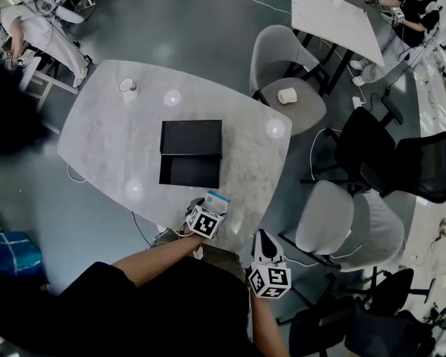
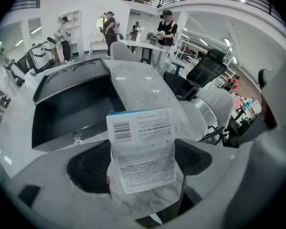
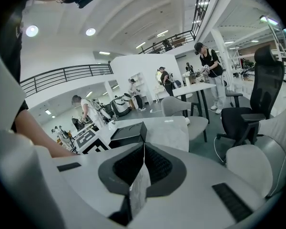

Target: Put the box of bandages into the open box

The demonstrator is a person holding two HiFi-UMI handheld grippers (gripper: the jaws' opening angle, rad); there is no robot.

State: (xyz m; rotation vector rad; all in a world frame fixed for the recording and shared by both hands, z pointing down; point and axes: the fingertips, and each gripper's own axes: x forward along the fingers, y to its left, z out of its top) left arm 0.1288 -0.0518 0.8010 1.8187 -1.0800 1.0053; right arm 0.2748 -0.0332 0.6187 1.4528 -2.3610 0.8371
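The box of bandages (image 1: 217, 199) is white with a blue edge and a barcode. It sits upright between the jaws of my left gripper (image 1: 210, 208), near the table's front edge. In the left gripper view the bandage box (image 2: 142, 147) fills the middle, and my left gripper (image 2: 142, 162) is shut on its sides. Just beyond it stands the open box (image 2: 71, 113), black, with its lid folded back. In the head view the open box (image 1: 189, 171) lies at the table's centre. My right gripper (image 1: 264, 244) hovers off the table's front right corner, and the right gripper (image 3: 142, 171) is shut on nothing.
The marble table (image 1: 111, 147) also carries a small white cup (image 1: 127, 86) at its far left. Grey chairs (image 1: 286, 80) and black office chairs (image 1: 390, 158) stand to the right. Other people work at tables farther off.
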